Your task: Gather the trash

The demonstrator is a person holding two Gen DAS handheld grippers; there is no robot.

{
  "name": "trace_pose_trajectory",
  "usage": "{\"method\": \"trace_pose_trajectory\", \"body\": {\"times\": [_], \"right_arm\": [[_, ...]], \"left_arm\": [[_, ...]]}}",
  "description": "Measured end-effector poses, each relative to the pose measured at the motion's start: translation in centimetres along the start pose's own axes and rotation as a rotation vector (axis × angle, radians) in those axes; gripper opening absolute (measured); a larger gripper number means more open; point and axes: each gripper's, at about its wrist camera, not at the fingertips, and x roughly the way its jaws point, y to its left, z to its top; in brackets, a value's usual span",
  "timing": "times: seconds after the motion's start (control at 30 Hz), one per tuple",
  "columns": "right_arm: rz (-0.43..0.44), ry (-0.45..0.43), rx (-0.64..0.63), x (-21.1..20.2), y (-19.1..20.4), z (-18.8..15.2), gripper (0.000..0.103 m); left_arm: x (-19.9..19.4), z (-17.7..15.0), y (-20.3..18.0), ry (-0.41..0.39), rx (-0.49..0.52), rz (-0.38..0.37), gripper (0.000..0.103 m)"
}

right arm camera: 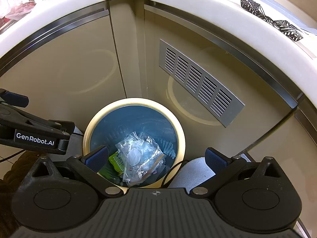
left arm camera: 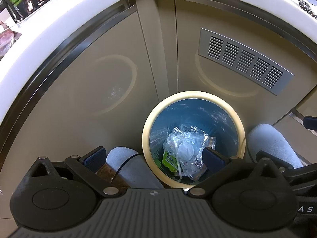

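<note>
A round bin (left arm camera: 240, 125) (right arm camera: 179, 130) with a cream rim and a blue liner stands on the floor in the corner under the counter. Inside lie clear plastic wrappers (left arm camera: 190, 138) (right arm camera: 138, 146), a white round wad (left arm camera: 185, 148) (right arm camera: 134, 155) and a green packet (left arm camera: 168, 158) (right arm camera: 116, 161). My left gripper (left arm camera: 153, 157) hangs open above the bin's near left rim, nothing between its fingers. My right gripper (right arm camera: 156, 157) is open over the bin's near right side, also empty. The left gripper's body (right arm camera: 35, 136) shows at the left of the right wrist view.
Beige cabinet doors (left arm camera: 89, 91) (right arm camera: 59, 69) meet in a corner behind the bin, one with a metal vent grille (left arm camera: 243, 59) (right arm camera: 198, 83). A white countertop edge (left arm camera: 59, 25) (right arm camera: 198, 0) curves overhead. The person's light slippers (left arm camera: 128, 164) (left arm camera: 273, 142) (right arm camera: 194, 170) flank the bin.
</note>
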Motion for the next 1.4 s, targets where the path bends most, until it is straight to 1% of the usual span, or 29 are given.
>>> {"method": "trace_pose_trajectory", "body": {"times": [1.4], "right_arm": [[0.009,-0.005,0.001,-0.03,-0.33,-0.03,0.103]], "left_arm": [[0.02,-0.05,-0.14,0.001,0.010,0.005,0.103]]}}
